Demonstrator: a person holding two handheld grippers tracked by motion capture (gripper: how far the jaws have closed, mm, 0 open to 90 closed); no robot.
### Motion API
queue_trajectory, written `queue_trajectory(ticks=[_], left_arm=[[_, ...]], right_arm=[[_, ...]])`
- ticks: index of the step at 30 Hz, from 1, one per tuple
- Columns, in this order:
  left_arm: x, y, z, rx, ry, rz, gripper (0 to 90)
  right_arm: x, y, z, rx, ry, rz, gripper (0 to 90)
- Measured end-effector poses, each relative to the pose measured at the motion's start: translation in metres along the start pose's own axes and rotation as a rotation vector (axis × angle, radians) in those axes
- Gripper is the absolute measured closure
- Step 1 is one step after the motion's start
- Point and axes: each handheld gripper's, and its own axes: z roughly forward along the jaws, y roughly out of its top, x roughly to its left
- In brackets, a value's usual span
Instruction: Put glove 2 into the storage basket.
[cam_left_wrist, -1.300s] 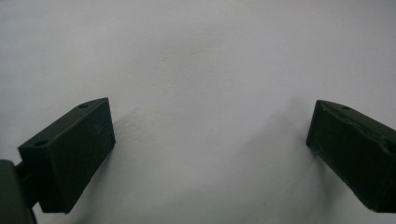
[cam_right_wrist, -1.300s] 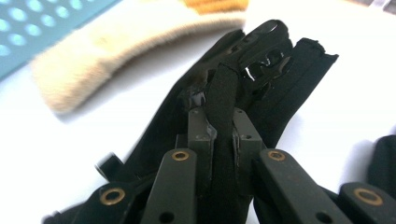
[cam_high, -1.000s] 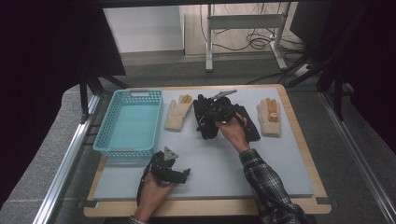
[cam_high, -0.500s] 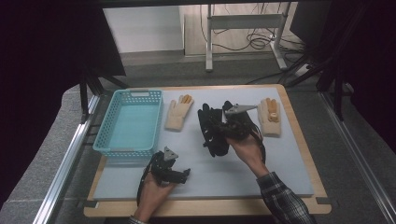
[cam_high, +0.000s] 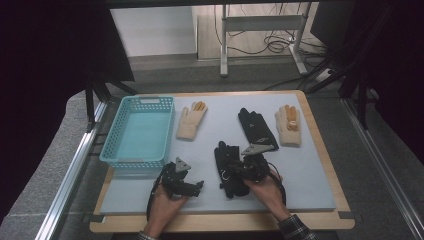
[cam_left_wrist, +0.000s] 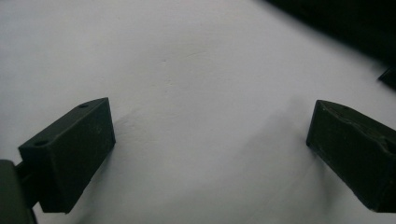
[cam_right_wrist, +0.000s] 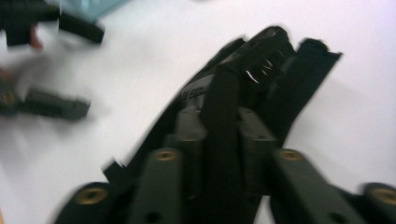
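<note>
So the right claw (cam_high: 239, 172) has a black glove (cam_high: 229, 167) between its jaws, down at the near middle of the worktop (cam_high: 320, 175), and its jaws have just been opening. In the right gripper view a fold of the black glove (cam_right_wrist: 233, 121) sits between the two pads, and honestly it's too blurry to say if they're pressing on it or have already let off. The glove lies mostly flat on the mat. The left claw (cam_high: 192, 187) hangs just beside it with jaws spread wide and nothing in them; the left gripper view has bare mat between the pads (cam_left_wrist: 70, 154).

What could go wrong imo: if the grip is half loose, any drag or lift from here could let the fabric slide out, or leave it bunched instead of flat. The glove is floppy, so only the pinched fold would follow the claw and the rest would trail. It's also close to the second black glove (cam_high: 257, 129), so a sloppy pull could snag that one.

Direction: the long axis runs roughly near-to-far across the worktop, tilted a little. From above I can't tell which end is the cuff and which the fingers. The blue basket (cam_high: 137, 132) sits well off to the left, and two cream gloves lie at the far side
</note>
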Motion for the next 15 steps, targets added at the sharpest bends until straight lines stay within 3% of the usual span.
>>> queue_trajectory(ticks=[3, 7, 8, 9, 10, 11, 15], left_arm=[[0.0, 0.0, 0.0, 0.0, 0.0, 0.0, 1.5], [0.0, 0.0, 0.0, -0.001, 0.0, -0.001, 1.5], [0.0, 0.0, 0.0, -0.001, 0.0, -0.001, 1.5], [0.0, 0.0, 0.0, 0.0, 0.001, -0.001, 1.5], [0.0, 0.0, 0.0, 0.0, 0.001, -0.001, 1.5], [0.0, 0.0, 0.0, 0.0, 0.0, 0.0, 1.5], [0.0, 0.0, 0.0, 0.0, 0.0, 0.0, 1.5]], right_arm=[[-0.001, -0.001, -0.005, 0.015, -0.008, -0.037, 46.6], [-0.009, 0.001, -0.02, -0.001, -0.035, -0.042, 45.6], [-0.012, 0.001, -0.025, 0.0, -0.042, -0.045, 47.5], [-0.018, -0.003, -0.031, 0.015, -0.055, -0.049, 58.1], [-0.018, -0.003, -0.031, 0.015, -0.055, -0.049, 58.1], [-0.024, -0.012, -0.036, 0.033, -0.059, -0.045, 71.8], [-0.027, -0.025, -0.036, 0.048, -0.044, -0.035, 79.1]])
